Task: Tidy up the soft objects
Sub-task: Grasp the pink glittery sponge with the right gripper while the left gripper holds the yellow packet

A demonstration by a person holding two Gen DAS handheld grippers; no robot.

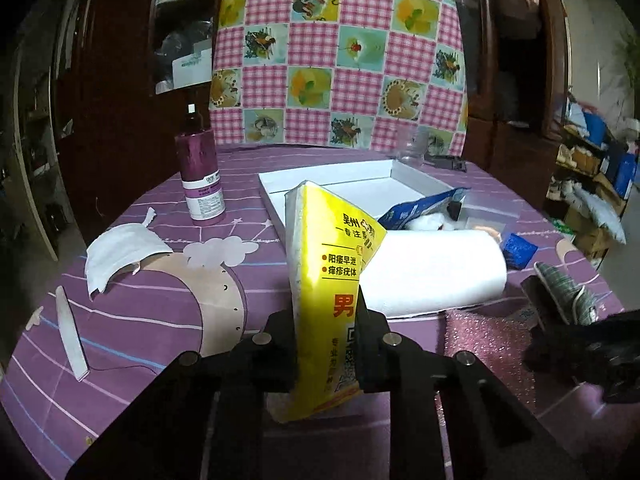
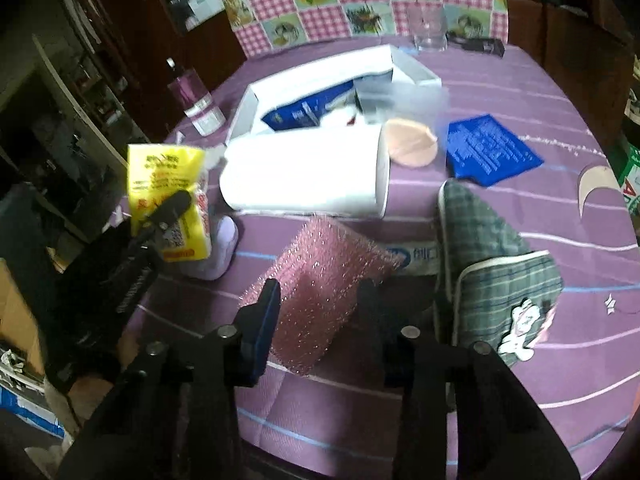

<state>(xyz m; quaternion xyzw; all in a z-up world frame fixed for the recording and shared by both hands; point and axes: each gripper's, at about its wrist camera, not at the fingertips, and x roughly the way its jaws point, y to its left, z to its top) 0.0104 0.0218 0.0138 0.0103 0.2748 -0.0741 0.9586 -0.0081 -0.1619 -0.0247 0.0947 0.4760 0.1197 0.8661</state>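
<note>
1. My left claw (image 1: 326, 344) – jaws closed on the yellow pack (image 1: 336, 280), which stands upright between the fingers, clear of the table (image 1: 140, 320).
2. Paper roll (image 1: 432, 272) – lying on its side just beyond the left claw, to its right.
3. White box (image 1: 416, 178) – past the roll, open, with a blue bag (image 1: 420, 206) inside.
4. Mask (image 1: 120, 252) – flat on the cloth, ahead and left of the left claw.
5. Purple bottle (image 1: 200, 176) – upright, farther off to the left.
6. My right claw (image 2: 320, 312) – jaws wide apart, holding nothing; the pink scourer (image 2: 320, 280) lies between the fingers, contact unclear.
7. Plaid slipper (image 2: 492, 256) – just right of the right claw.
8. Blue pad (image 2: 490, 150) and peach puff (image 2: 410, 144) – ahead of it, near the roll's end.
</note>
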